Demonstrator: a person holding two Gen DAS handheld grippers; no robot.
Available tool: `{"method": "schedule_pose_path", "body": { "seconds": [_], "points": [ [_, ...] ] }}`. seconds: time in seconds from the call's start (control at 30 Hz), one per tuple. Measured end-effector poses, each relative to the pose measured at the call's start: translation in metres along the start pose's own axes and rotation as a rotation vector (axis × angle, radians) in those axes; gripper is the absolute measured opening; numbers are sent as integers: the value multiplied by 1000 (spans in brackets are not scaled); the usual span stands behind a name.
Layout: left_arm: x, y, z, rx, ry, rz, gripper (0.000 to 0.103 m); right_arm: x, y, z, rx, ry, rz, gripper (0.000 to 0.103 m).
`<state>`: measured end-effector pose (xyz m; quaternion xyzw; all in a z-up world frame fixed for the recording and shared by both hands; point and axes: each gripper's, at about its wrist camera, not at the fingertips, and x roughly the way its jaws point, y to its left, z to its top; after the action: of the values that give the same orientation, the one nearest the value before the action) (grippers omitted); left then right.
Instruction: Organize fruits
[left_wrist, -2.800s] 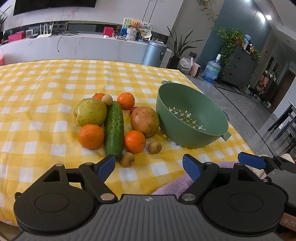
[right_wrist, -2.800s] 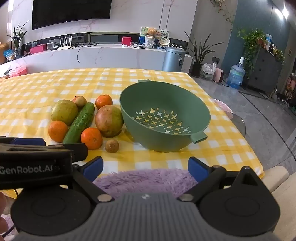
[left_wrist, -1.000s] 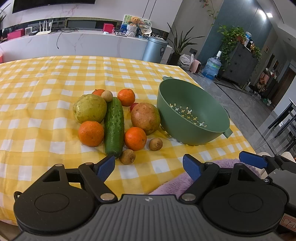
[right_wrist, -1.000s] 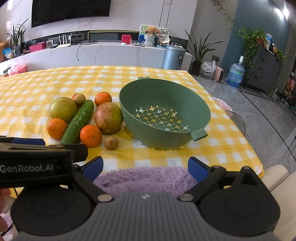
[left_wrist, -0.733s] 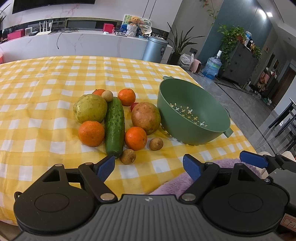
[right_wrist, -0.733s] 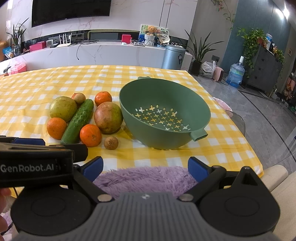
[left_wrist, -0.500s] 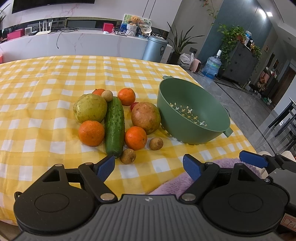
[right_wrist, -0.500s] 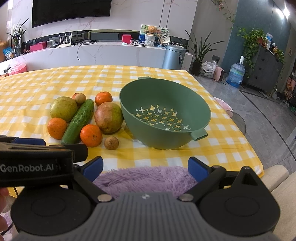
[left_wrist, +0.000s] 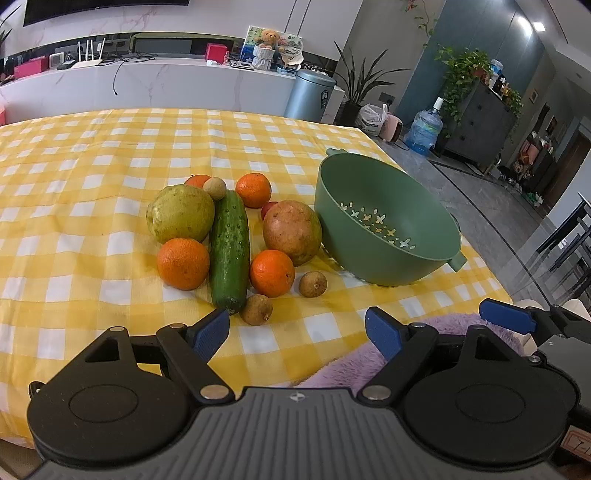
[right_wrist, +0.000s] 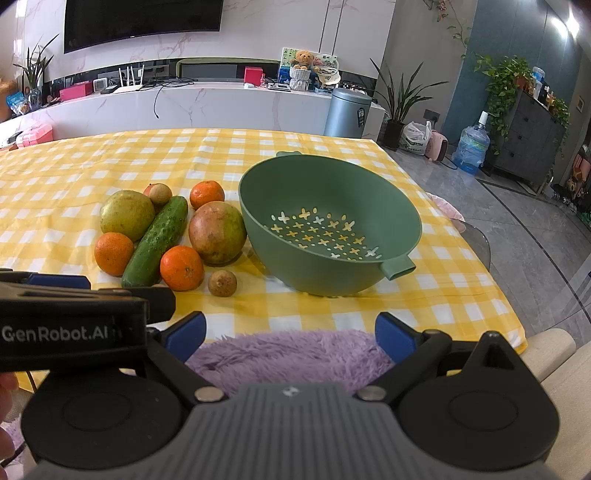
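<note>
On the yellow checked tablecloth (left_wrist: 92, 155) lies a cluster of produce: a cucumber (left_wrist: 229, 251), a green pear (left_wrist: 180, 213), a reddish mango (left_wrist: 291, 232), several oranges such as the nearest orange (left_wrist: 272, 272), and small brown longans (left_wrist: 256, 309). An empty green colander (left_wrist: 384, 221) (right_wrist: 328, 225) stands right of them. My left gripper (left_wrist: 297, 334) is open, just short of the nearest longan, holding nothing. My right gripper (right_wrist: 290, 334) is open and empty over a purple fluffy cushion (right_wrist: 291, 360), near the table's front edge.
The left gripper's body (right_wrist: 70, 325) crosses the lower left of the right wrist view. Beyond the table are a white counter (right_wrist: 207, 103), a grey bin (right_wrist: 345, 112), plants and a water jug (right_wrist: 471, 147). Floor drops off at the table's right edge.
Both grippers have edged slightly closer to the fruit and colander; the scene looks a little larger. Nothing on the table has moved.
</note>
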<state>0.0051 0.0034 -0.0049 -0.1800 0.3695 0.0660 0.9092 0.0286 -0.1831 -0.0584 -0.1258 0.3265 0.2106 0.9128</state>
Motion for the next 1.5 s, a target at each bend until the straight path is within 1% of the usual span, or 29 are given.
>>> {"method": "schedule_pose_path", "body": {
  "seconds": [0.17,0.33,0.43,0.5,0.57,0.7,0.83,0.93,1.03,1.1,1.17,1.23,1.27,1.37,1.43,1.5],
  "points": [
    [0,0,1,2,-2,3,98,0,0,0,-1,-1,-3,95],
    [-1,2,3,1,2,22,96,-7,3,2,-14,-17,-41,95],
    [-4,7,9,11,2,26,95,-12,1,6,-5,-23,-29,95],
    [-9,16,15,6,-16,33,95,-16,0,10,15,-19,-28,95],
    [-13,30,23,-38,-33,61,95,-24,0,16,50,-41,2,95],
    [-12,60,36,-105,-25,115,95,-33,11,30,87,-84,115,95],
    [-11,90,43,-172,-35,151,93,-26,24,48,131,-59,210,95],
    [-10,110,46,-226,-35,144,93,-17,30,60,186,-48,249,95],
    [-9,125,47,-274,-66,136,92,-3,36,72,224,-25,256,94],
    [-4,133,48,-297,-74,114,91,12,41,78,290,14,265,94],
    [0,139,48,-317,-81,86,91,32,41,80,389,73,279,93],
    [2,142,48,-326,-96,72,91,55,40,78,496,120,256,91],
    [2,142,47,-327,-106,68,91,64,40,77,535,129,240,91],
    [4,143,46,-326,-132,63,91,87,43,76,600,132,166,91],
    [9,144,47,-335,-128,62,91,93,44,76,630,118,123,91],
    [17,145,48,-353,-89,77,92,96,43,76,661,117,92,91]
  ]
}}
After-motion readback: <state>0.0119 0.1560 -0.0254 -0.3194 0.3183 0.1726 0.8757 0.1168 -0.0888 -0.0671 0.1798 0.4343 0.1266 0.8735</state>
